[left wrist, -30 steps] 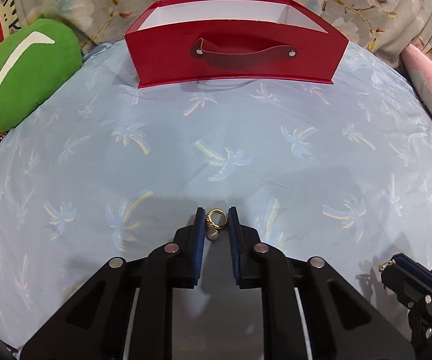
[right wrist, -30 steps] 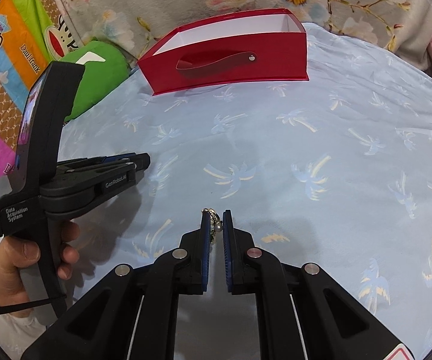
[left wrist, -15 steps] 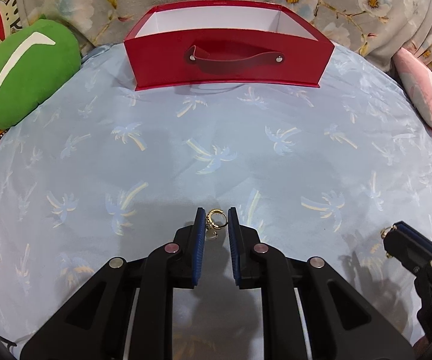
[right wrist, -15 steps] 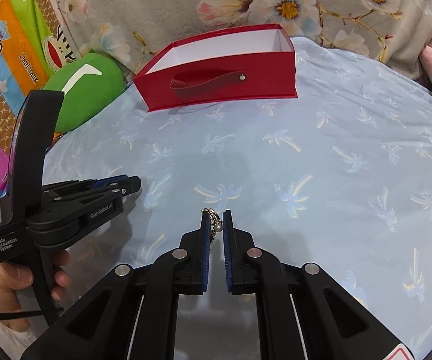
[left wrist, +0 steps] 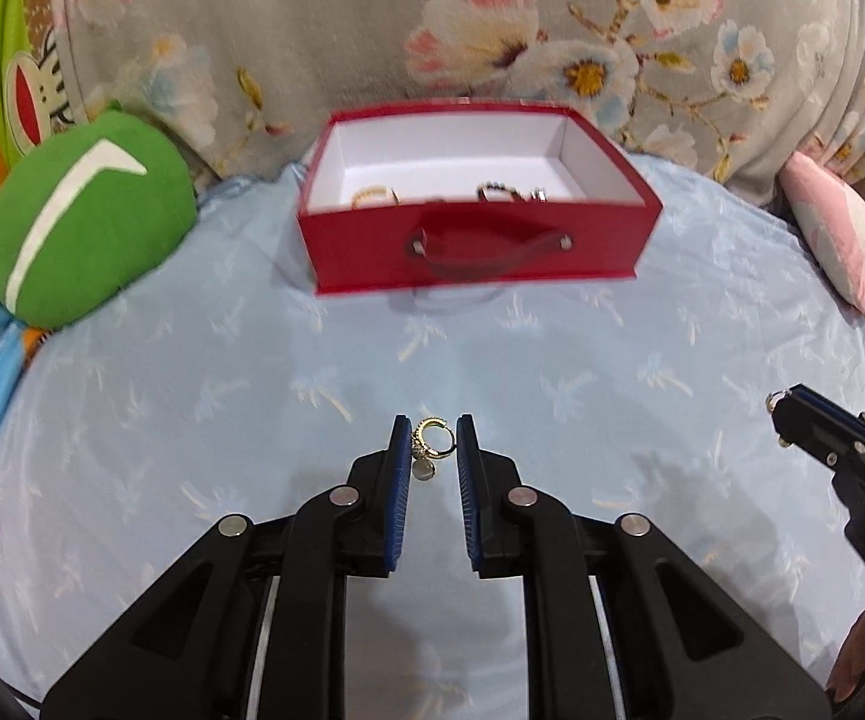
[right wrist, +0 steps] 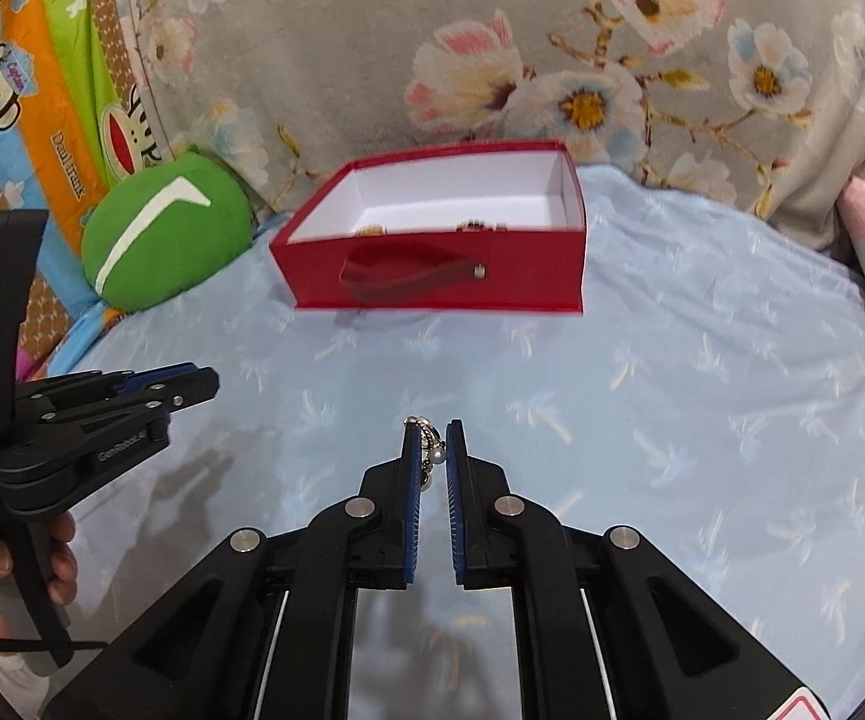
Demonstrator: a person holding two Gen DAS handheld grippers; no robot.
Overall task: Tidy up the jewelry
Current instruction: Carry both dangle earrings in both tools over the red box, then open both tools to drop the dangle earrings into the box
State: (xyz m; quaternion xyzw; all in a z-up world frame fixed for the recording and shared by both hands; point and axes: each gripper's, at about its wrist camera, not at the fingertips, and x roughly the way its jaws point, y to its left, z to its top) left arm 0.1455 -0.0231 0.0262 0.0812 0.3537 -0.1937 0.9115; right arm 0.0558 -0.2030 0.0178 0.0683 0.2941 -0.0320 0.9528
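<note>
A gold hoop earring (left wrist: pixel 432 441) with a small drop hangs pinched between the blue pads of the left gripper (left wrist: pixel 431 450), low in the centre of the left wrist view. In the right wrist view a second earring (right wrist: pixel 431 450), silvery with a pearl bead, sits clamped edge-on in the narrow gap of the right gripper (right wrist: pixel 431 447), also low centre. Both pieces ride clear of the pale blue palm-print sheet (left wrist: pixel 552 360).

The red box (left wrist: pixel 480 252), open-topped with a white lining and a strap handle on its front wall, stands in the upper middle of both views, well apart from the two tools. Along its floor, near the front wall, lie pieces already put away: a gold-toned one (left wrist: pixel 375 197) to the left and a darker beaded one (left wrist: pixel 498 192) to the right.

The step in hand appears to be the carry to the box. To do it well, each grip should stay firm until the tips are past the front wall and over the white floor, then ease apart low inside so the earrings drop short and do not bounce out. Bringing the tools in side by side, not crossing, would keep them from knocking; the loose strap handle is best avoided.

A green cushion (left wrist: pixel 84 228) sits at the left of the frame, a floral blanket (left wrist: pixel 492 30) fills the top, and a pink pillow (left wrist: pixel 840 240) the right edge.
</note>
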